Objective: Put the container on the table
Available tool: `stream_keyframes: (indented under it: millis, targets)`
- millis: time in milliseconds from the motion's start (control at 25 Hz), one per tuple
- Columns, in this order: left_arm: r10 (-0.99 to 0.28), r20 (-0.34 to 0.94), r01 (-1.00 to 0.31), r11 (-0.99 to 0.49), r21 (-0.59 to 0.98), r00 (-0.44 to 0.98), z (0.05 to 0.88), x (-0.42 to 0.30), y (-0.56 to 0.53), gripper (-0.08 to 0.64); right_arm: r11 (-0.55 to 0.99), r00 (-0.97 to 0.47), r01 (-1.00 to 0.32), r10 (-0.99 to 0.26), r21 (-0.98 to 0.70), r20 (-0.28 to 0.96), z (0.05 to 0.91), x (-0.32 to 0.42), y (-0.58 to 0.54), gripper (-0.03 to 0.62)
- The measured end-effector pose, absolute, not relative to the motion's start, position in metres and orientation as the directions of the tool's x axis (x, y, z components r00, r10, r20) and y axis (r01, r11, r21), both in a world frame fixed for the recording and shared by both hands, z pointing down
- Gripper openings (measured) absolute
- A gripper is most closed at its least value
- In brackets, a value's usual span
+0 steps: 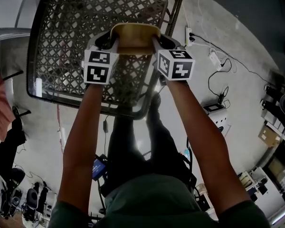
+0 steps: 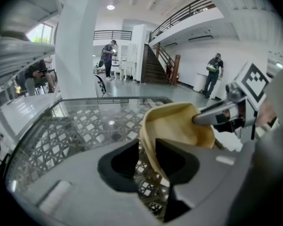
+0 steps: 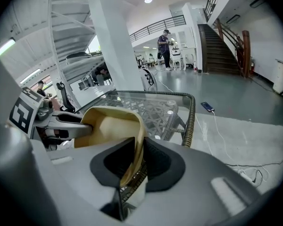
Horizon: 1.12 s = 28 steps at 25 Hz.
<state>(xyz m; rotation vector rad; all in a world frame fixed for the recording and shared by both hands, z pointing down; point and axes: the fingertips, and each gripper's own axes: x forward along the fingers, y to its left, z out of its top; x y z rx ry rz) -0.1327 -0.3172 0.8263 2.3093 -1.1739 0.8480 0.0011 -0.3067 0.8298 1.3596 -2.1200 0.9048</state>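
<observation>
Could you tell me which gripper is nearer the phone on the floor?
Right. The right gripper is on the container's side toward the phone; the left gripper, on the far side.

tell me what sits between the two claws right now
The tan container: the left claw and the right claw each have one side of its rim between their jaws. The head view shows it best, over the table.

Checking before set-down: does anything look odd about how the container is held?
The left gripper stands open round the container rim without pressing it; only the right gripper pinches it, over the glass table.
</observation>
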Motion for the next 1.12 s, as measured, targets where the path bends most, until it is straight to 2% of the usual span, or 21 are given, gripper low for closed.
stream_keyframes:
  millis: [280, 440, 720, 920, 1120]
  targets:
    - [-0.581, 0.674, -0.825, -0.559, 0.077, 0.457, 0.811, -0.134, -0.320, 0.135, 0.308, -0.385, -0.920, -0.593, -0.242, 0.707, 0.838, 0.007, -0.314, 0.066]
    - [-0.590, 0.666, -0.826, -0.559, 0.071, 0.457, 0.798, -0.136, -0.320, 0.135, 0.313, -0.375, -0.922, -0.586, -0.226, 0.719, 0.831, 0.011, -0.315, 0.103]
    - [-0.621, 0.618, -0.816, -0.574, 0.059, 0.482, 0.743, -0.135, -0.315, 0.135, 0.332, -0.378, -0.920, -0.612, -0.207, 0.695, 0.788, 0.017, -0.312, 0.107]
    - [-0.662, 0.550, -0.805, -0.593, 0.034, 0.510, 0.679, -0.133, -0.308, 0.115, 0.349, -0.400, -0.913, -0.674, -0.210, 0.621, 0.725, 0.018, -0.311, 0.100]
    - [-0.703, 0.464, -0.798, -0.602, 0.016, 0.539, 0.602, -0.133, -0.289, 0.093, 0.389, -0.454, -0.891, -0.739, -0.234, 0.498, 0.638, 0.015, -0.297, 0.062]
